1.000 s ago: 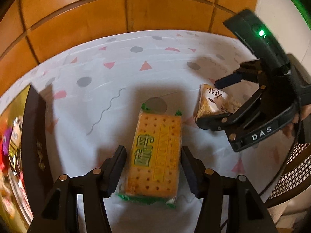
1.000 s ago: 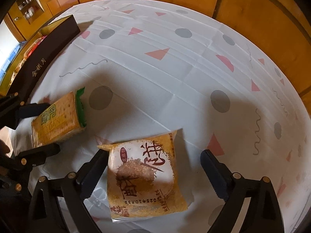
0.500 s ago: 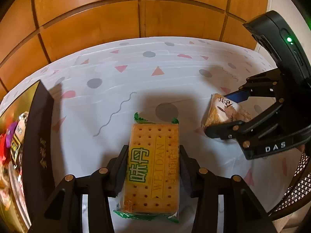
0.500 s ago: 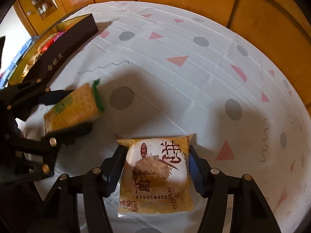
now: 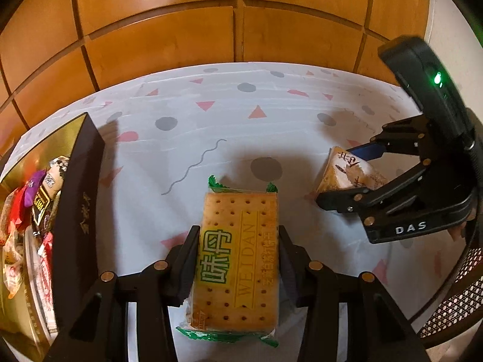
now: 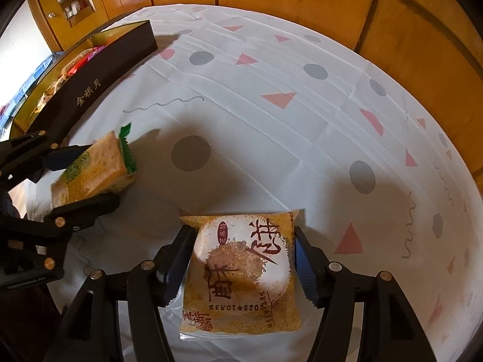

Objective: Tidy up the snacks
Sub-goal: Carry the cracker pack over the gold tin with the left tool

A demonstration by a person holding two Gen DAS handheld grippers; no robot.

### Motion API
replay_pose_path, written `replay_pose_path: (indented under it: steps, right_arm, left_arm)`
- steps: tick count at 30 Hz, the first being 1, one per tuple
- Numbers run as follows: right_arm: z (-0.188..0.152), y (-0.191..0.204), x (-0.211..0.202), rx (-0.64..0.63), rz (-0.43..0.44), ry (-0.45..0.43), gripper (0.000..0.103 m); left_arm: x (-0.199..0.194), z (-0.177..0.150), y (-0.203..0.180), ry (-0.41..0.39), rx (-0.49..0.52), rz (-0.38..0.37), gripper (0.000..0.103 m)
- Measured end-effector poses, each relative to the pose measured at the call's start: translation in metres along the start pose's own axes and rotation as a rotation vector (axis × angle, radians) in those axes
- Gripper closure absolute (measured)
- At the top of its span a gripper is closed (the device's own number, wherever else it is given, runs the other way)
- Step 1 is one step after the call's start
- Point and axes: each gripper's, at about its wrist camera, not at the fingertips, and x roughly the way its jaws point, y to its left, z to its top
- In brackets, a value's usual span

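Observation:
My left gripper (image 5: 238, 259) is shut on a cracker packet (image 5: 238, 259), orange with green ends, and holds it above the tablecloth; both also show in the right wrist view, gripper (image 6: 81, 178) and packet (image 6: 93, 172). My right gripper (image 6: 243, 259) is shut on a yellow pastry packet (image 6: 241, 274) with a white disc and brown characters, lifted off the cloth. In the left wrist view the right gripper (image 5: 347, 175) holds that packet (image 5: 347, 175) at the right.
A dark open gift box (image 5: 75, 211) with gold lining holds several wrapped snacks at the left; it also shows in the right wrist view (image 6: 99, 72). The white tablecloth (image 6: 271, 120) has grey dots and pink triangles. Wooden panels stand behind. A woven chair (image 5: 452, 310) is at the right edge.
Both grippers closed from open onto their packets and lifted them off the cloth. The left gripper with the crackers has moved toward the box.

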Motion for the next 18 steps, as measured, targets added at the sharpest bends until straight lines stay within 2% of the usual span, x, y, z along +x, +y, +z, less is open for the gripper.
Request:
replay_pose_path:
  steps: [18]
  right_arm:
    - [-0.004, 0.001, -0.007, -0.007, -0.010, -0.011, 0.037]
  left_arm:
    - [-0.040, 0.005, 0.006, -0.075, -0.012, 0.037, 0.055]
